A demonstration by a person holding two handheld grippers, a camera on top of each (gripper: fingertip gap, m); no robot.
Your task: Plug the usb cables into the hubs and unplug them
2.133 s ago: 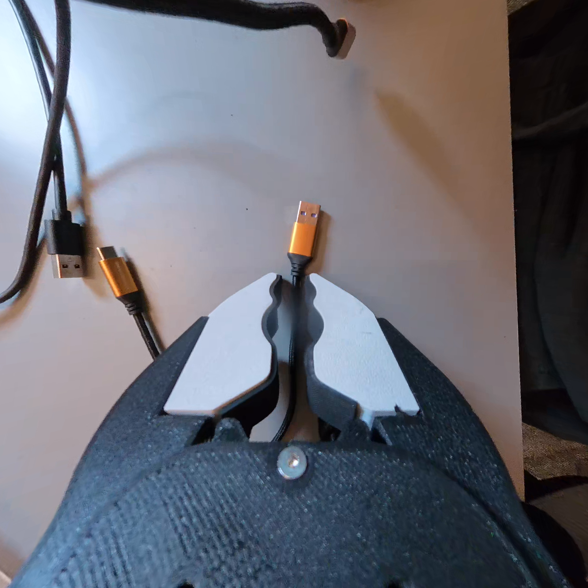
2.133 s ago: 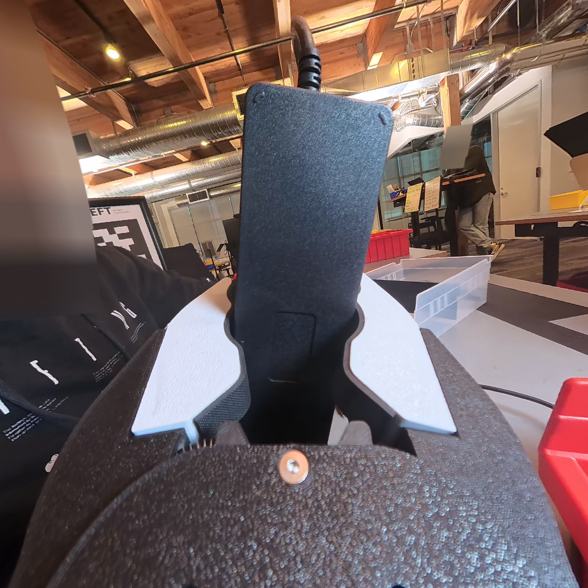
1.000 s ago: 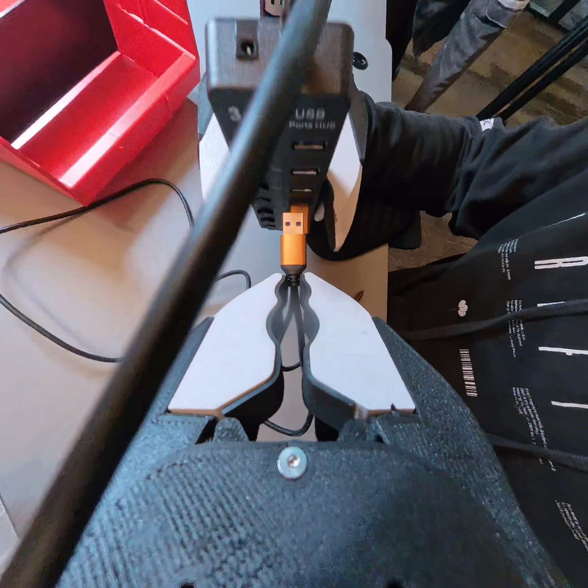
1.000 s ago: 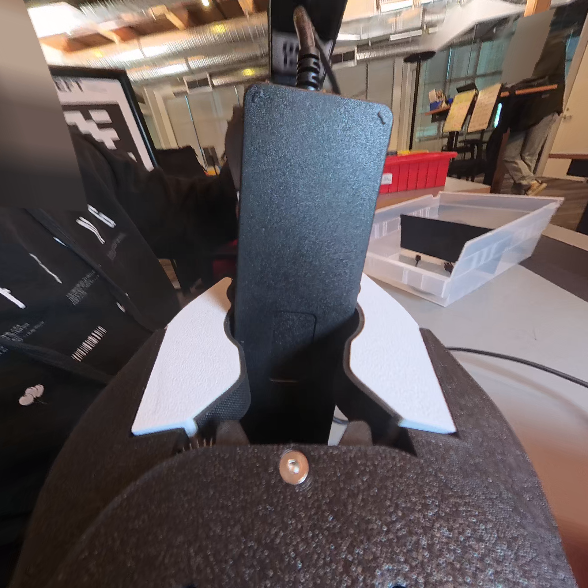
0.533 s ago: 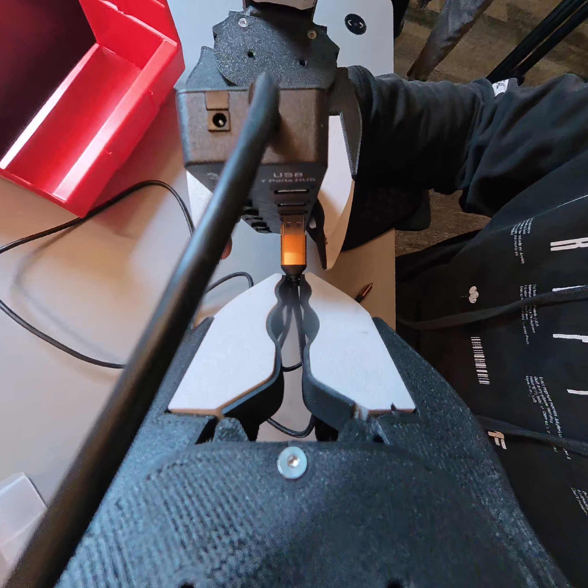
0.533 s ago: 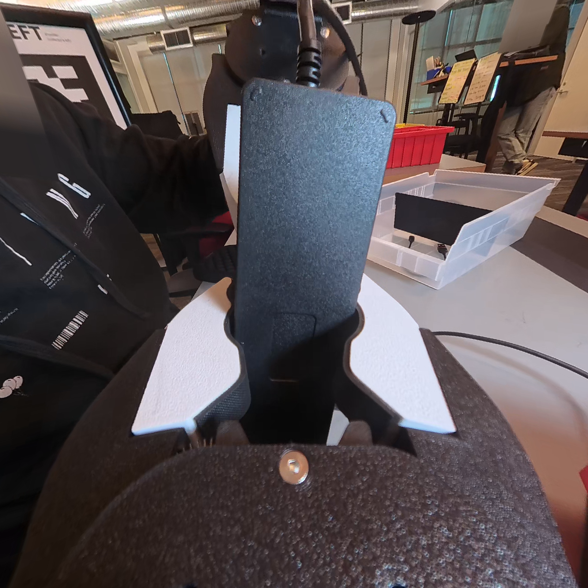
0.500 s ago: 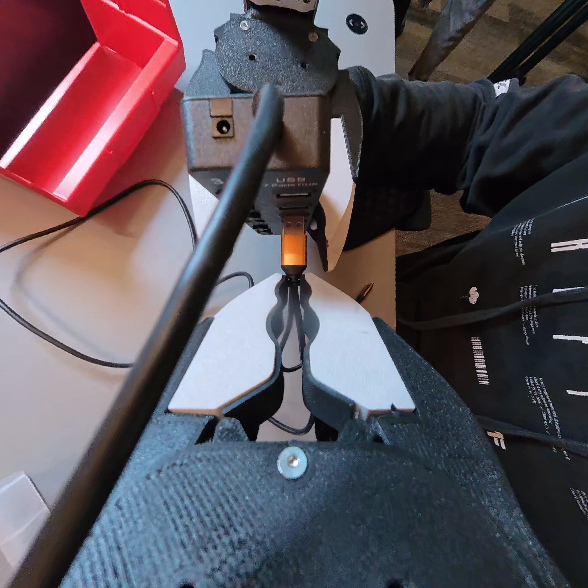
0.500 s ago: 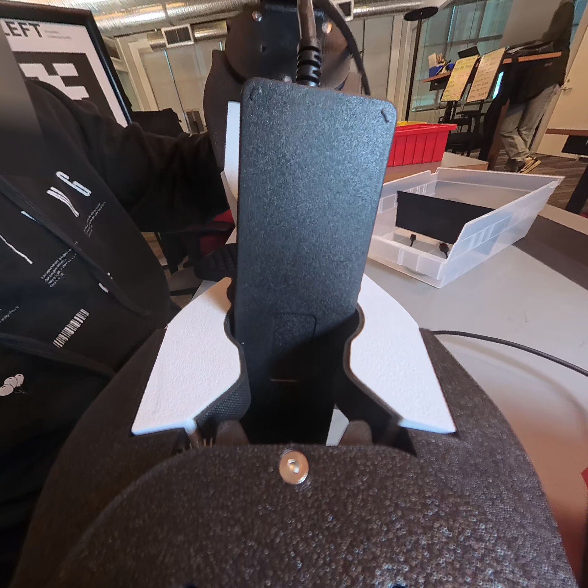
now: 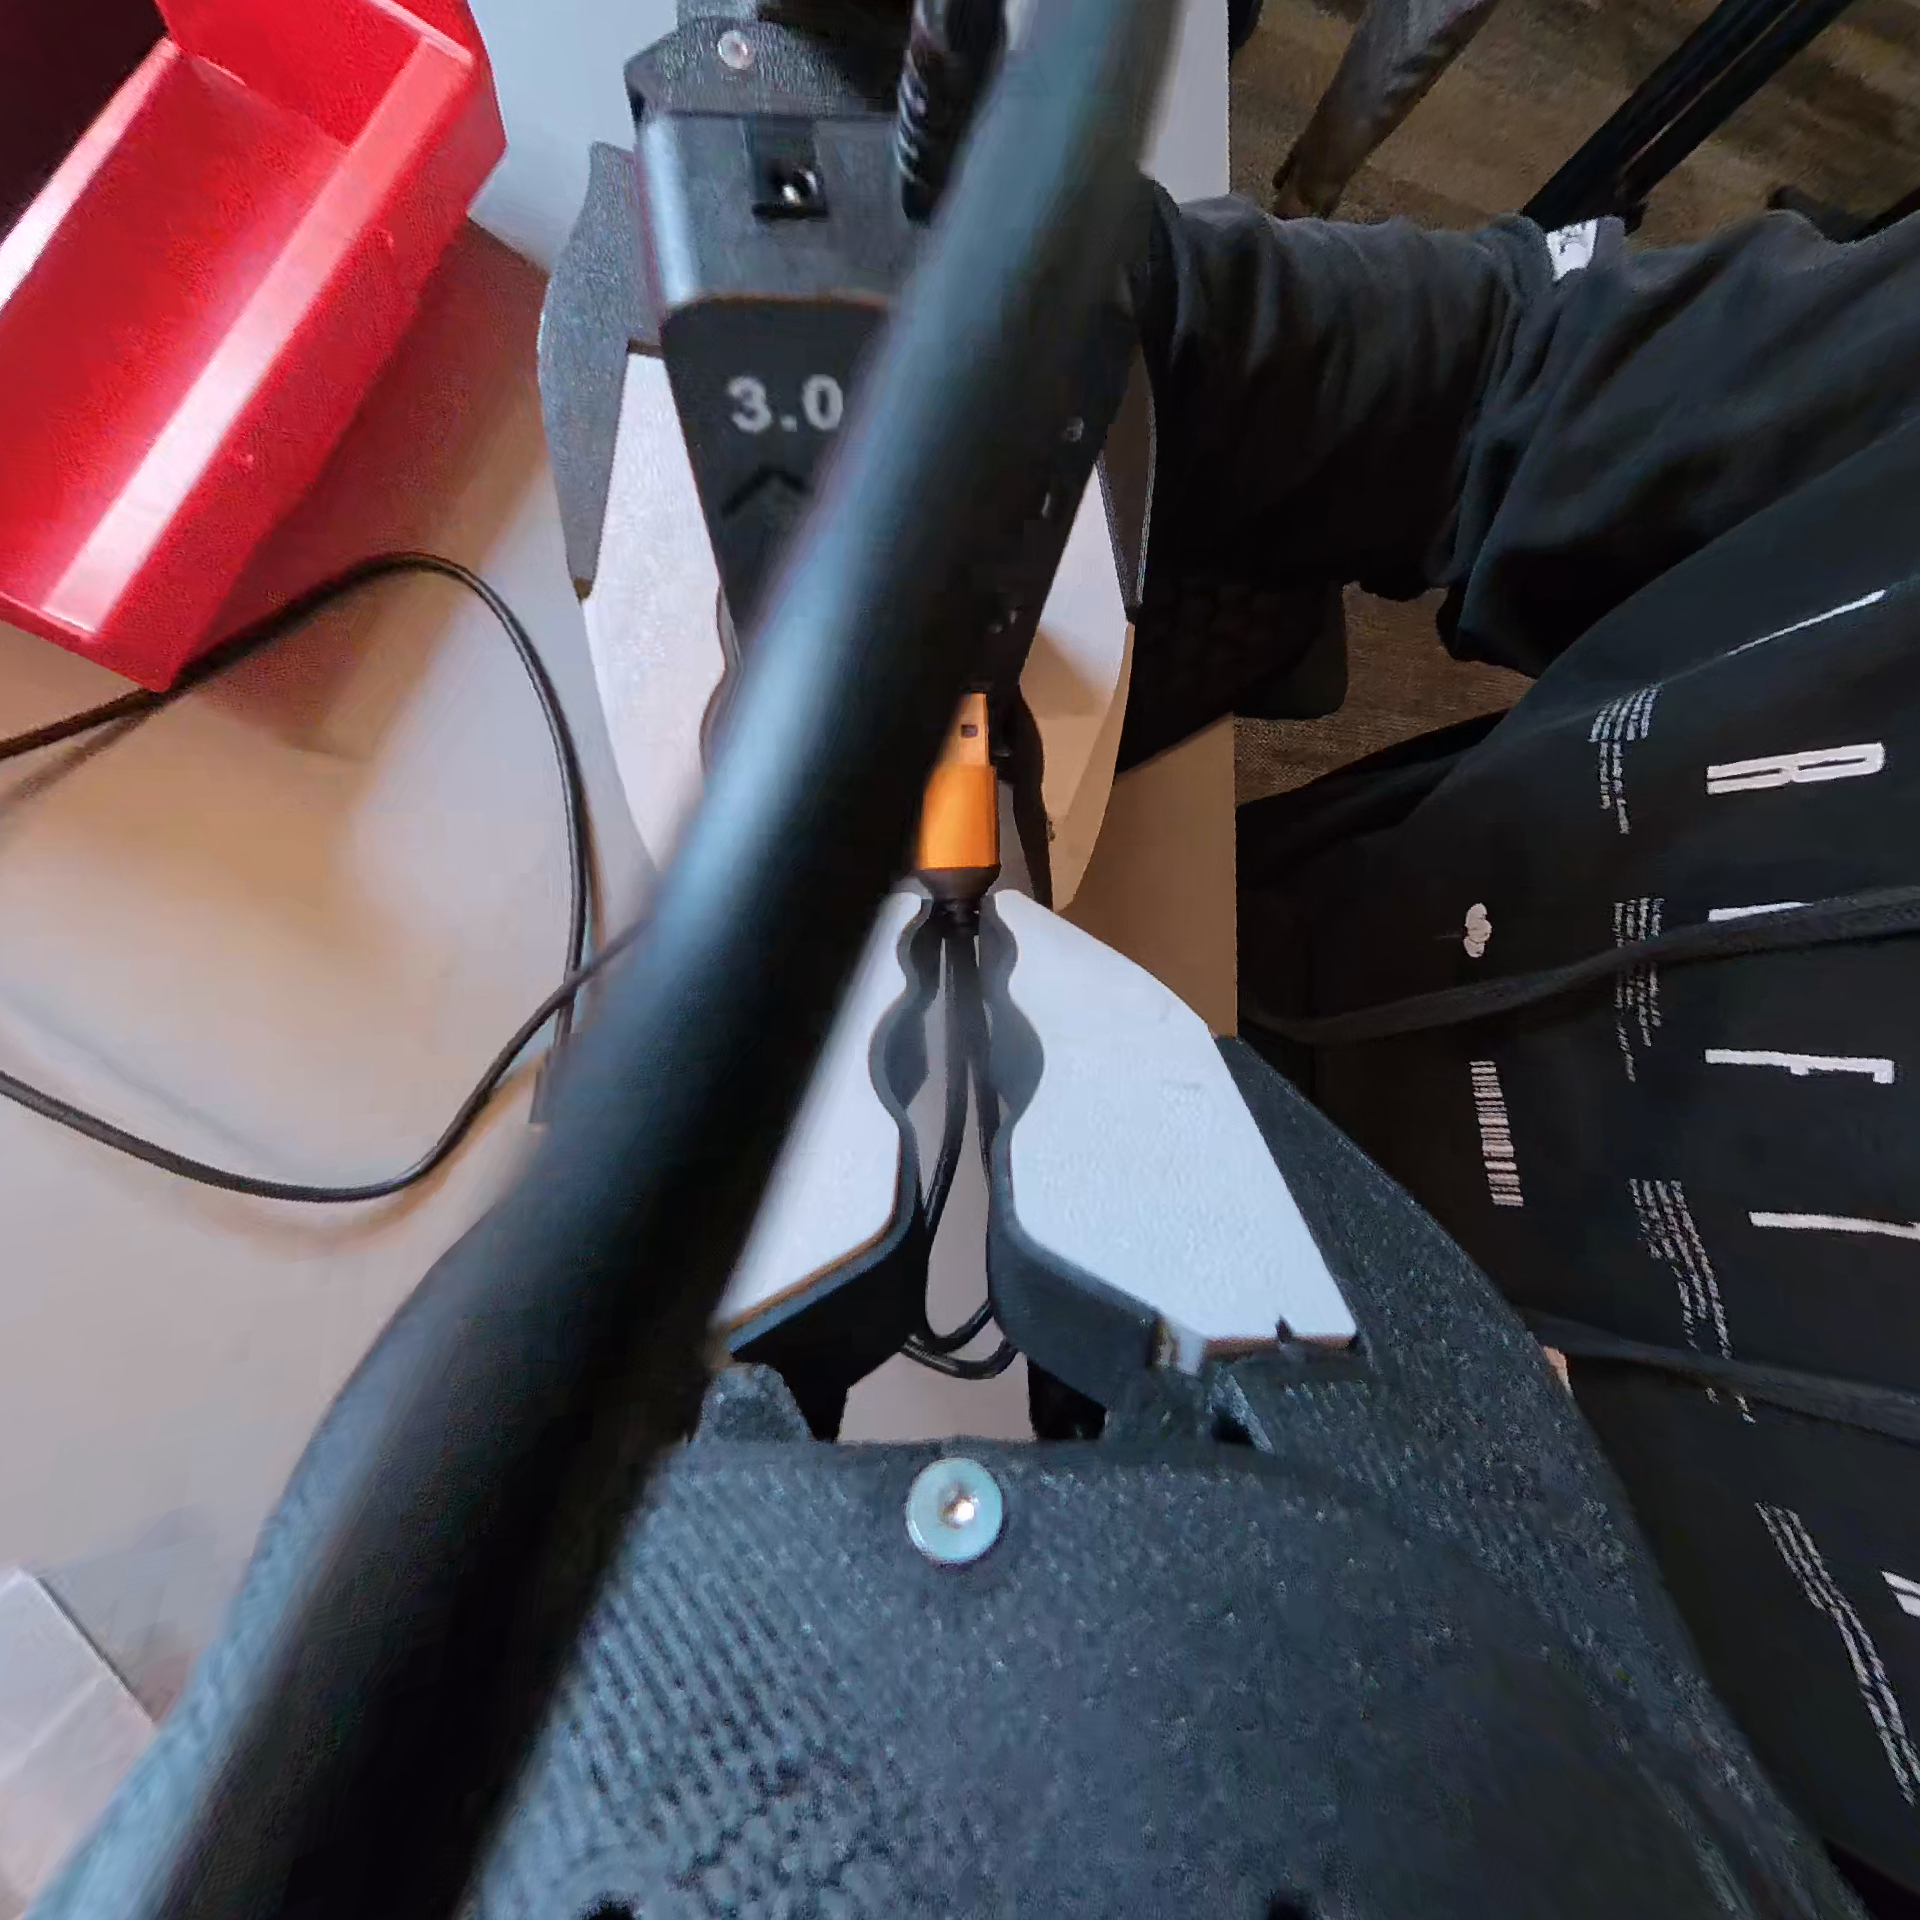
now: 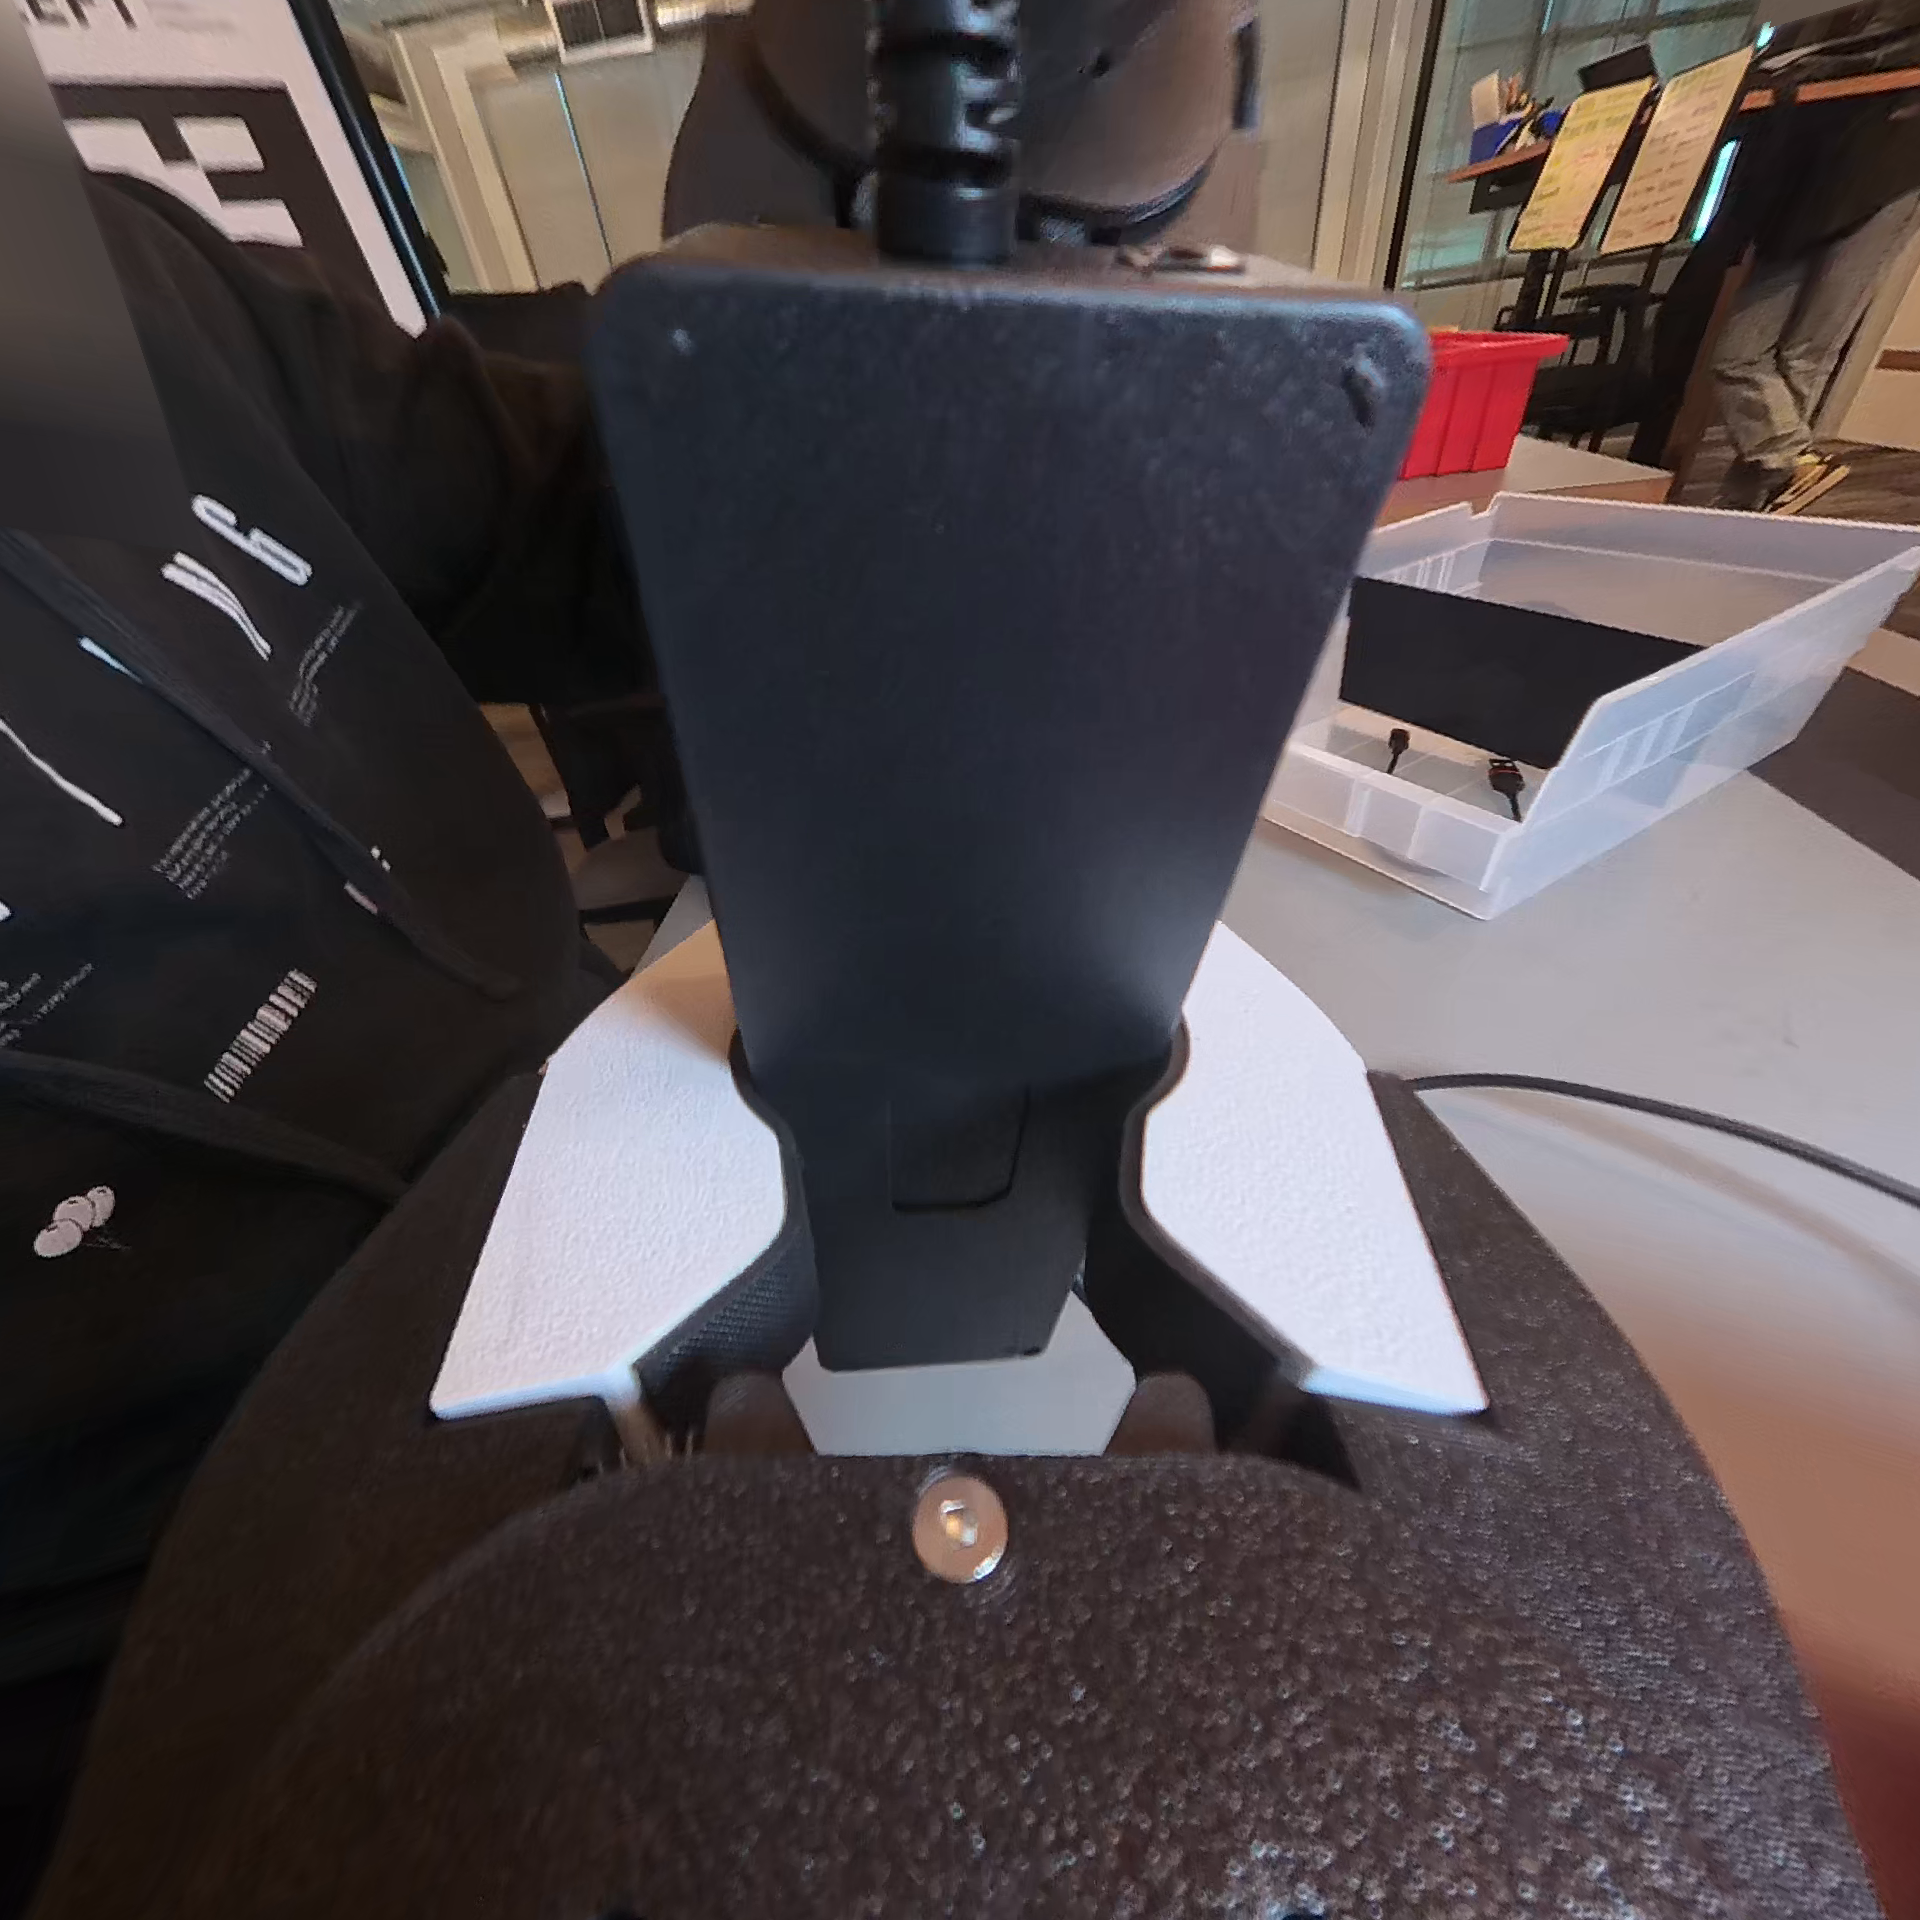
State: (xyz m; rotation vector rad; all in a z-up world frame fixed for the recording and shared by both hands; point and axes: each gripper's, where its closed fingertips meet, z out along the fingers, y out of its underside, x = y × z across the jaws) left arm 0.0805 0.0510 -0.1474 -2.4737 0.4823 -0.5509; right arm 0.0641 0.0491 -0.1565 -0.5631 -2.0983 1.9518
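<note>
My left gripper (image 9: 958, 914) is shut on the thin black cable just behind an orange USB plug (image 9: 958, 805). The plug's metal tip meets the lower end of the black USB hub (image 9: 769, 416); whether it sits in a port is hidden. The hub's own thick black cable (image 9: 665, 987) crosses the left wrist view diagonally and hides most of the ports. My right gripper (image 10: 961, 1049) is shut on the hub (image 10: 987, 644), whose plain back faces the right wrist camera, with its cable's strain relief (image 10: 940, 114) at the top.
A red bin (image 9: 197, 301) stands on the table at the far left. Thin black cable (image 9: 520, 831) loops over the tan tabletop. A clear plastic tray (image 10: 1621, 707) with a black box sits at the right. A person in a black hoodie (image 9: 1621, 935) stands close by the table's edge. My two grippers' fingertips are within a few centimetres of each other.
The hub has tilted and come nearer to the left gripper, so its thick cable now covers the ports. The orange plug's tip has stayed at the hub's lower end.
</note>
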